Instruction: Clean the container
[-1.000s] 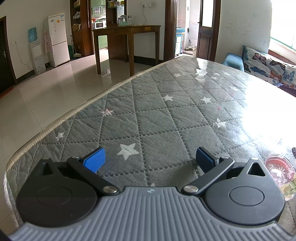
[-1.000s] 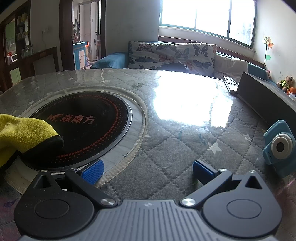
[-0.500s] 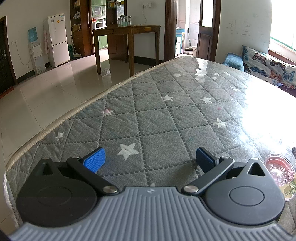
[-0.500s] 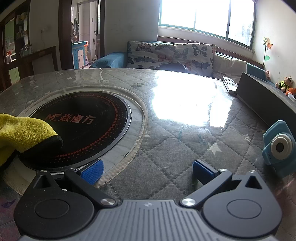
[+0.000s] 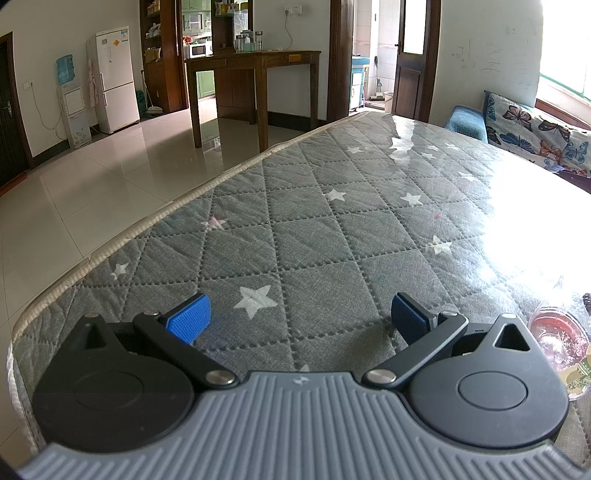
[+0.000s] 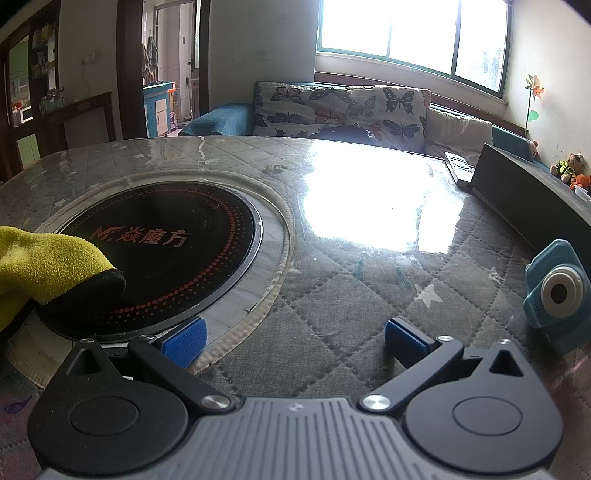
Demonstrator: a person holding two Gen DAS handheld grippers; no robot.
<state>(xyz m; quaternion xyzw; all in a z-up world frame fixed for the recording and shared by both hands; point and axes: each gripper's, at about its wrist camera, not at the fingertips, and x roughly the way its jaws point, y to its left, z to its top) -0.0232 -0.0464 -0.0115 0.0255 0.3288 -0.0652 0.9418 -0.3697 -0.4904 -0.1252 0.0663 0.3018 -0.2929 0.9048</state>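
— Quilted grey cover with white stars (image 5: pixel 332 236), under a glossy clear sheet, fills both my wrist views. What do you make of the left side?

— I see the left gripper (image 5: pixel 301 319) low over that cover, near the table's rounded edge, its blue pads (image 5: pixel 189 322) spread wide with nothing between them. Tiled floor (image 5: pixel 92 192), a white fridge (image 5: pixel 113 79) and a dark wooden table (image 5: pixel 255 77) sit beyond.

— And the container?

— I think it's the small clear container (image 5: pixel 559 338) with a reddish inside, at the far right of my left view, just beside the gripper's right housing and partly hidden by it. I can't tell whether they touch.

— Right side now.

— My right gripper (image 6: pixel 293 339) is also spread wide and empty, with its left pad (image 6: pixel 183 341) over the pale ring around a round black cooktop (image 6: pixel 162 251) set into the table, red dots and lettering on it. A yellow cloth (image 6: pixel 40 266) with a dark edge lies over the cooktop's left part, reaching out of frame.

— Anything else near it?

— I see a blue toy camera (image 6: pixel 556 295) standing on the cover at the right, well apart from the cloth. Behind it a long dark box (image 6: pixel 524 199) runs along the table edge, and a sofa with butterfly cushions (image 6: pixel 340 107) sits under the bright window (image 6: pixel 410 33).
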